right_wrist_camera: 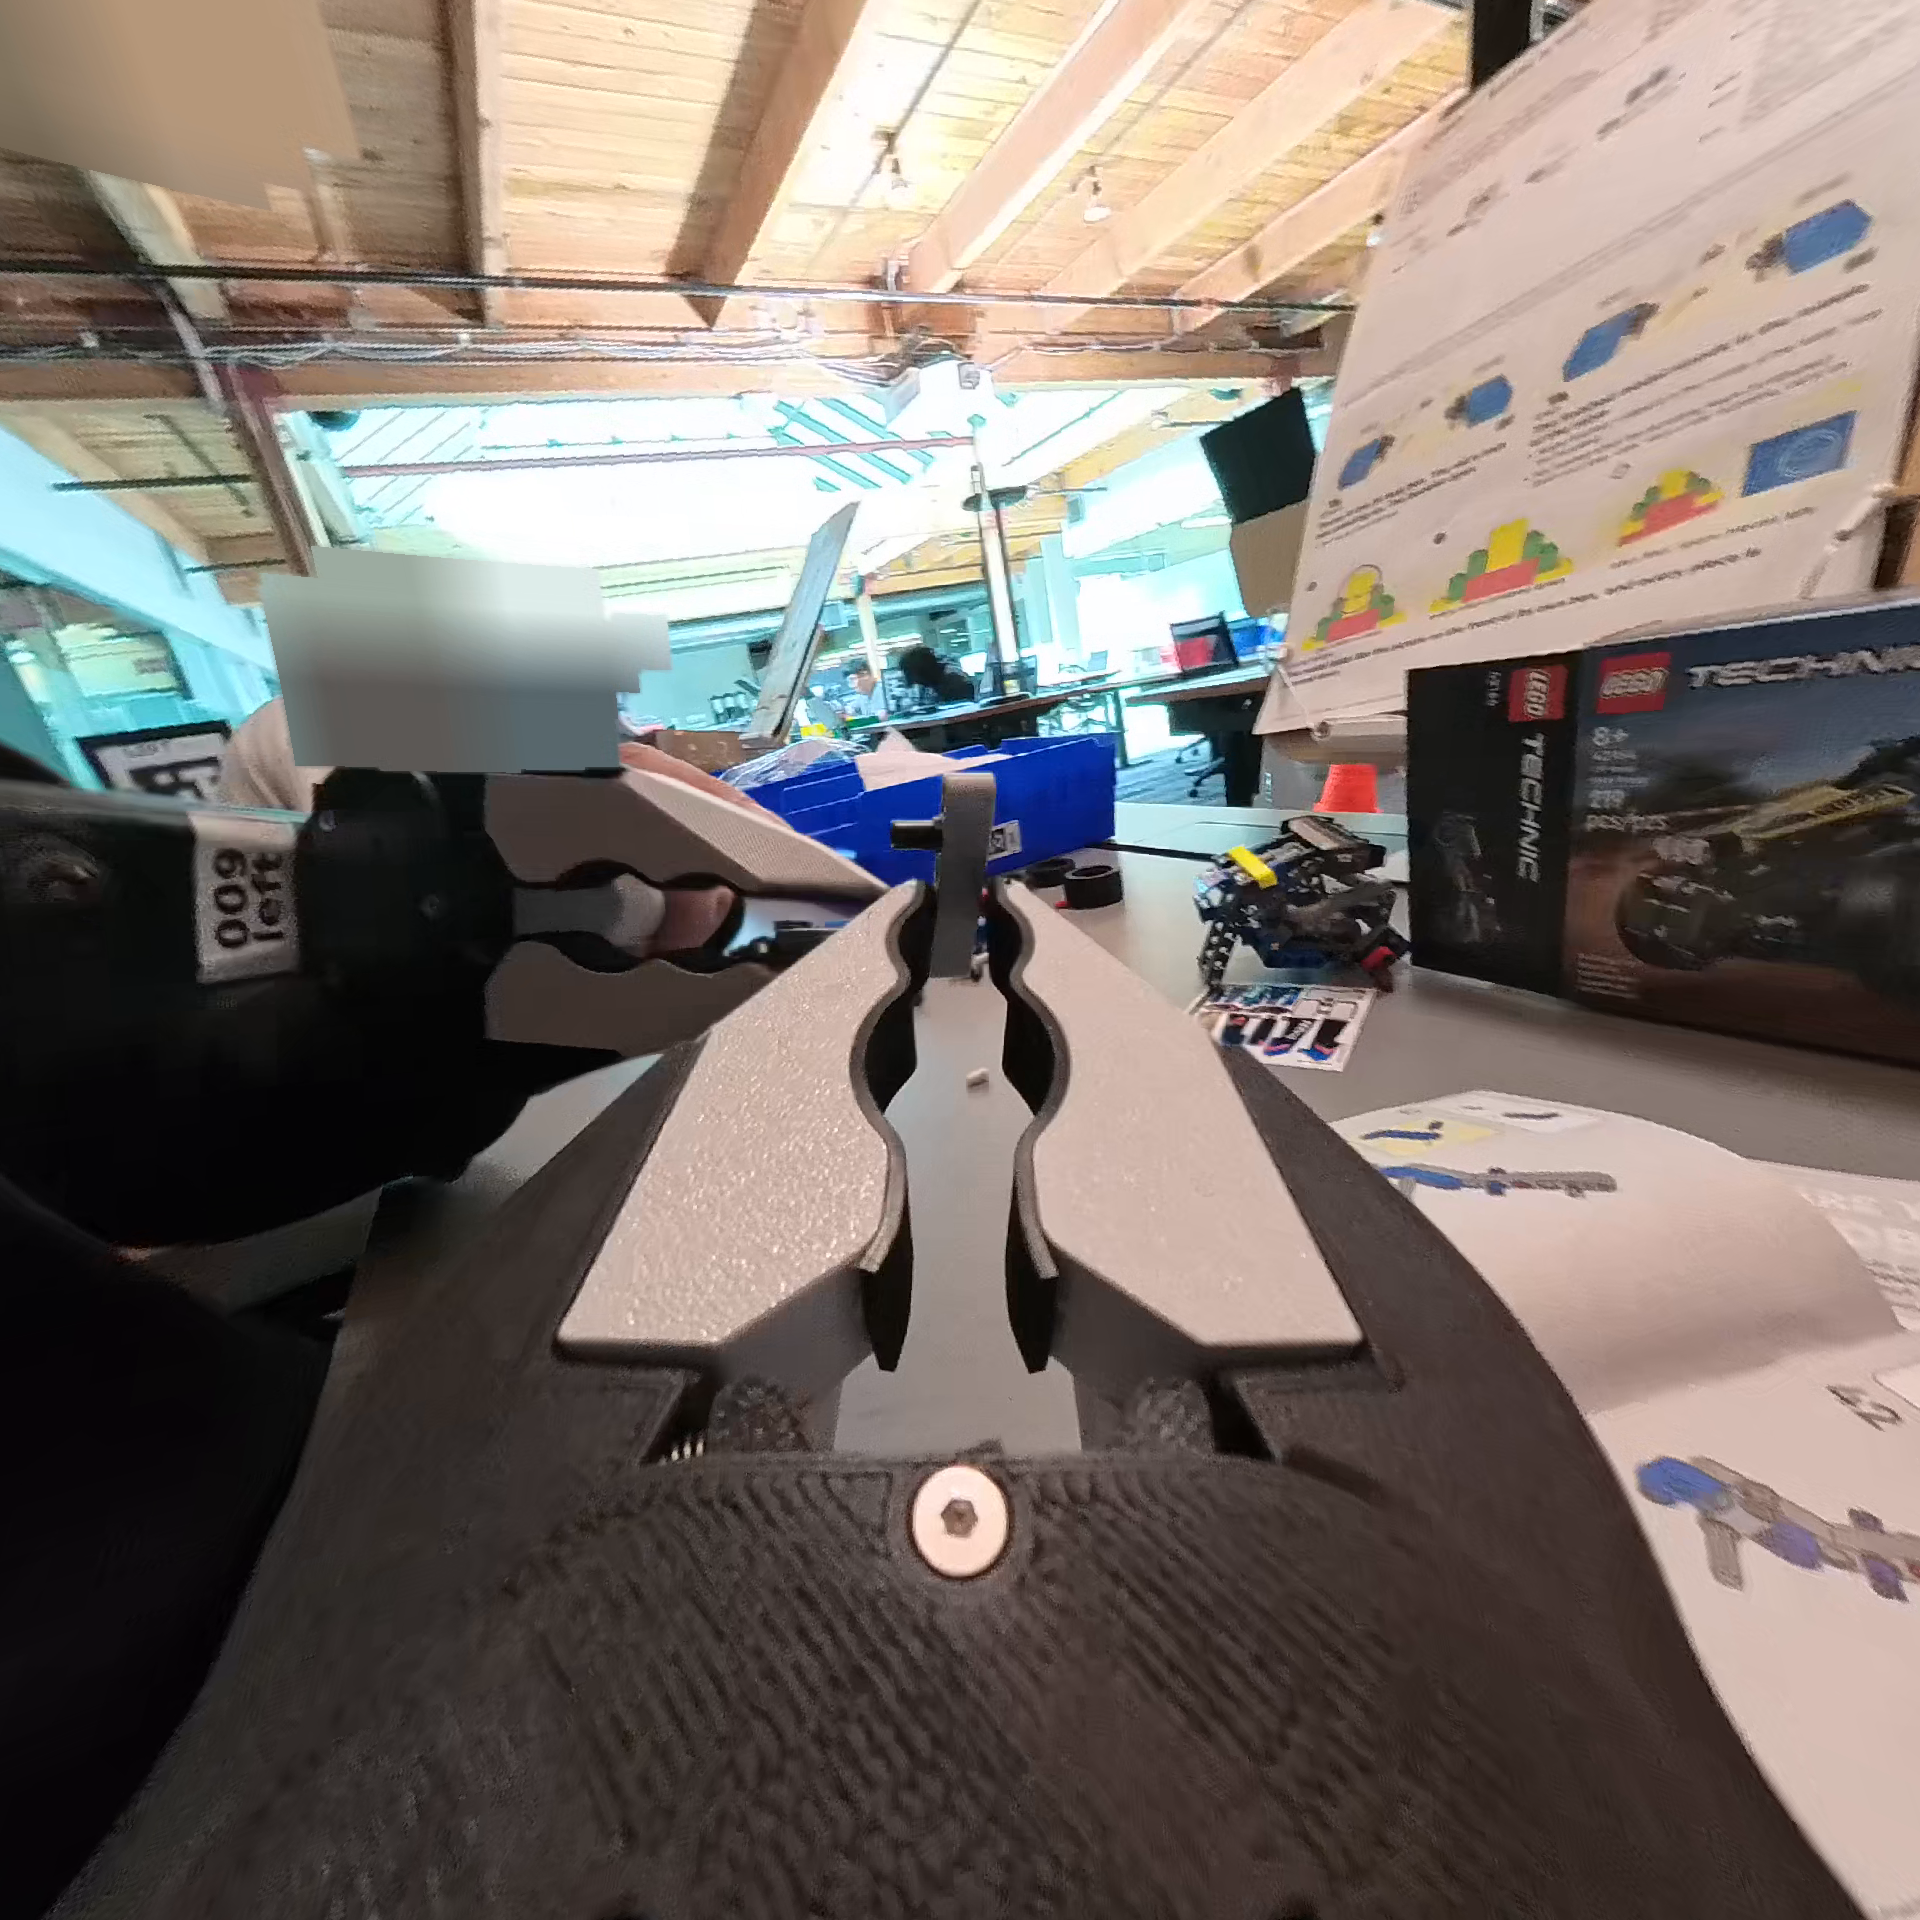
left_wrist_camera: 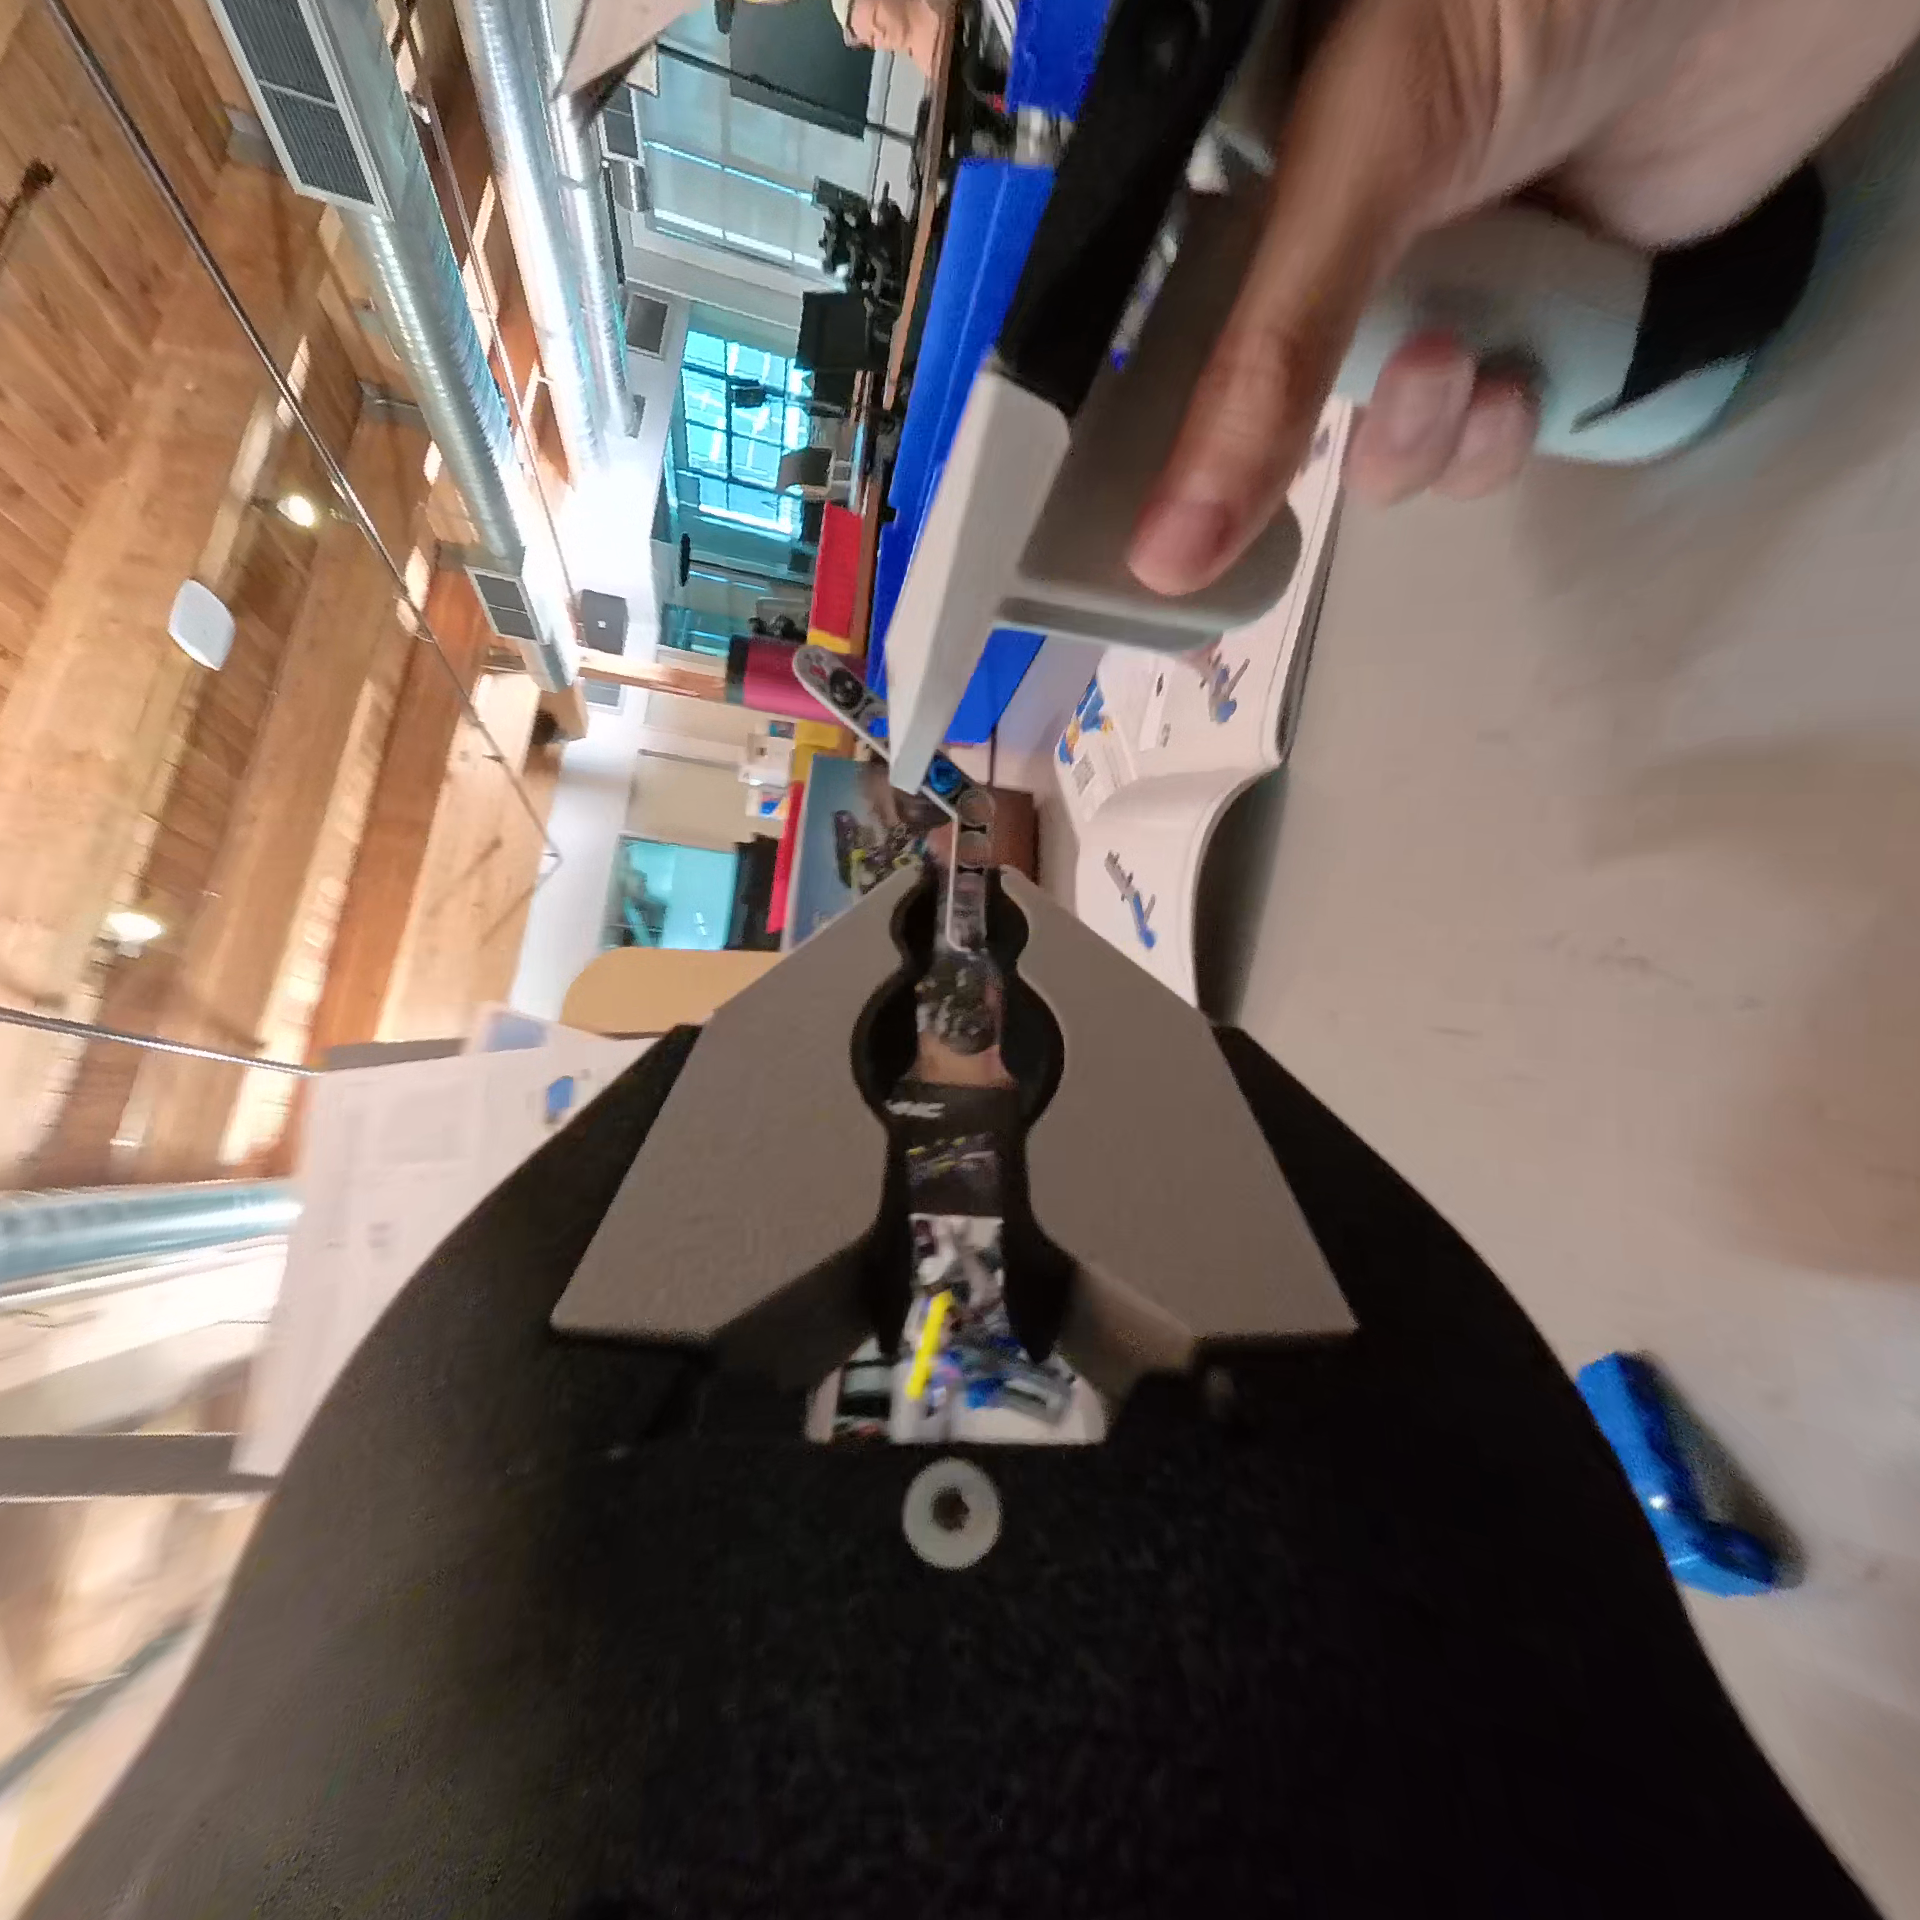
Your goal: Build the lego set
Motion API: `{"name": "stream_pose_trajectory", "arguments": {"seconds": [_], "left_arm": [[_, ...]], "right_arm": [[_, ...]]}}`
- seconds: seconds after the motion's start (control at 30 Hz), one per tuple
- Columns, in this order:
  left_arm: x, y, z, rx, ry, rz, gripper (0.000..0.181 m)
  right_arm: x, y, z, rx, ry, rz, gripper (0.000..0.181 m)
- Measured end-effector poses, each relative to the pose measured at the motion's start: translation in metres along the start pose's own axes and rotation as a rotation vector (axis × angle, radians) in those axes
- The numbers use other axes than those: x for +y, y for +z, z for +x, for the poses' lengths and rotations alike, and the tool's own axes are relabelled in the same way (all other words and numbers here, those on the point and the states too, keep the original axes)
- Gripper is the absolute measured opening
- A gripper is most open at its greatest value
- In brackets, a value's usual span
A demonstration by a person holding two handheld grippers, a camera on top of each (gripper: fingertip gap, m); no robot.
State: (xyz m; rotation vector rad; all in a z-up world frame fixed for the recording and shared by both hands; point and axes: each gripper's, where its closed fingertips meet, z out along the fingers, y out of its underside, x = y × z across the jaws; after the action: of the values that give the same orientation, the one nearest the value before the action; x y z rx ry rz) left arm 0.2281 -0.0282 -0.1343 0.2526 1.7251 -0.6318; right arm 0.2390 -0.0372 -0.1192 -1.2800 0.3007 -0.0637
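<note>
Rough matt gripper plastic; glossy cardboard box; wood ceiling.

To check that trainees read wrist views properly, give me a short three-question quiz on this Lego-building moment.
1. True or false: the partly built model is clamped in the right gripper.
2. What stands between the right gripper's fingertips? A) a black tyre B) a grey beam C) a sticker sheet
3. What colour is the loose piece lying on the table beside the left gripper?
Key: 1 false, it stands on the table next to the set box; 2 B; 3 blue.
</note>
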Motion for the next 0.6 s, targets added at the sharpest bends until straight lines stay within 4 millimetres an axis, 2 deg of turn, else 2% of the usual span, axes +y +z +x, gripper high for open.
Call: {"name": "stream_pose_trajectory", "arguments": {"seconds": [0.03, 0.1, 0.2, 0.27, 0.37, 0.5, 0.6], "left_arm": [[-0.002, -0.003, -0.001, 0.021, -0.079, 0.025, 0.009], [0.003, -0.010, -0.002, 0.096, -0.246, 0.055, 0.015], [0.032, -0.030, 0.009, 0.304, -0.471, 0.025, 0.016], [0.052, -0.049, 0.026, 0.481, -0.620, -0.023, 0.016], [0.068, -0.076, 0.063, 0.711, -0.816, -0.122, 0.015], [0.078, -0.087, 0.097, 0.746, -0.948, -0.307, 0.025], [0.066, -0.083, 0.106, 0.724, -1.035, -0.318, 0.027]], "right_arm": [[-0.001, -0.001, 0.004, 0.020, 0.006, 0.002, 0.008], [0.000, -0.003, 0.011, 0.054, 0.027, -0.006, 0.008], [0.007, -0.001, 0.010, 0.033, 0.070, -0.062, 0.009], [0.012, 0.002, 0.008, 0.032, 0.055, -0.104, 0.008], [0.022, 0.007, 0.003, 0.021, 0.033, -0.173, 0.008], [0.025, 0.008, 0.003, 0.028, 0.025, -0.190, 0.008], [0.023, 0.008, 0.004, 0.021, 0.044, -0.180, 0.008]]}}
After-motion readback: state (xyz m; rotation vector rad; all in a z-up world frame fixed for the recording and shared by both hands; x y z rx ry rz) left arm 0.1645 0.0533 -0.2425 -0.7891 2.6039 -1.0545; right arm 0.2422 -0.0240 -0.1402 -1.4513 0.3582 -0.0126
